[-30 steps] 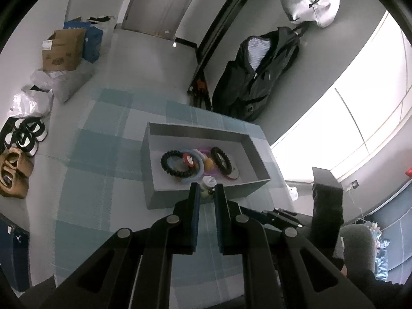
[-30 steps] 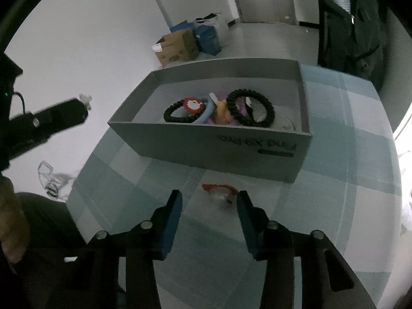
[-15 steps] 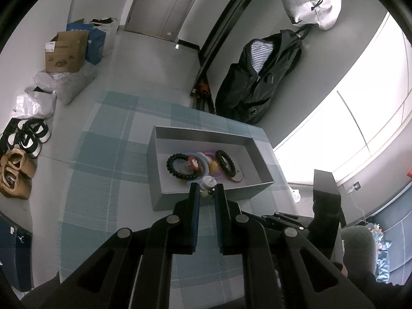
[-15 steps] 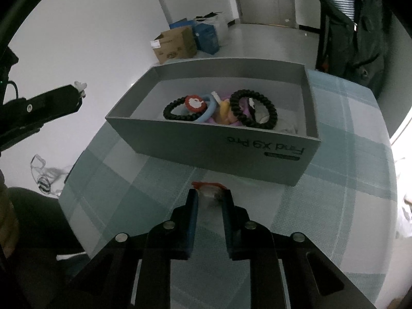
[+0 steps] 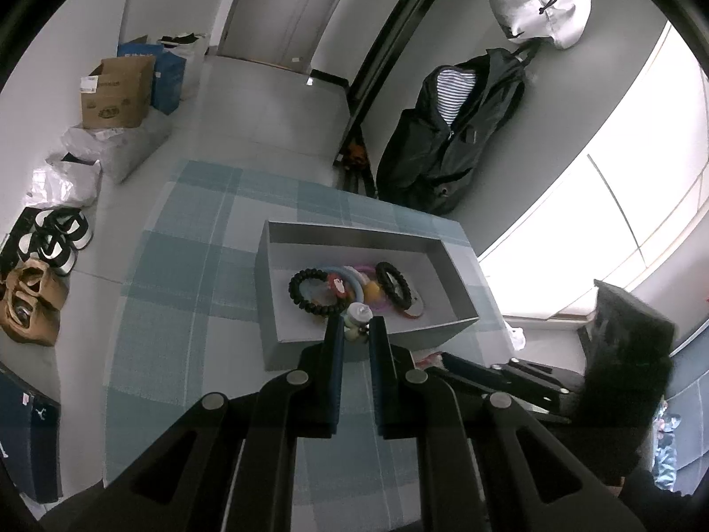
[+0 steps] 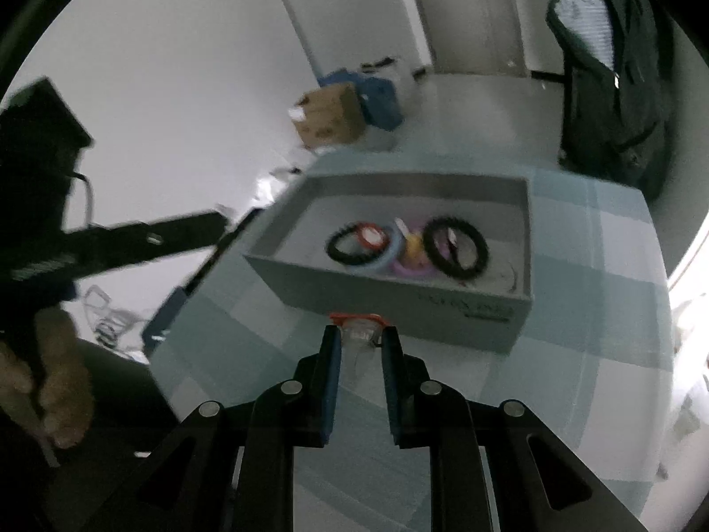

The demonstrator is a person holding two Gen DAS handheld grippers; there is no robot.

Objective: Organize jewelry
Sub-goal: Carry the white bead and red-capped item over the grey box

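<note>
Grey open box (image 5: 283, 337) on checked tabletop (image 5: 177, 310). Inside: black bead bracelet (image 5: 310, 295), blue ring (image 5: 350, 281), pink ring (image 5: 381, 306), yellow piece (image 5: 374, 292), second black bracelet (image 5: 394, 284), all clustered mid-box and touching. Left tool (image 5: 357, 332) clenched on small white-and-green beaded trinket (image 5: 356, 317), over the box's near wall. Right tool (image 6: 360, 340) grasping clear piece with red top (image 6: 358, 326), in front of the box, outside it.

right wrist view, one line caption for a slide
Right gripper shut on a red-edged clear piece in front of the grey box of bracelets.
</note>
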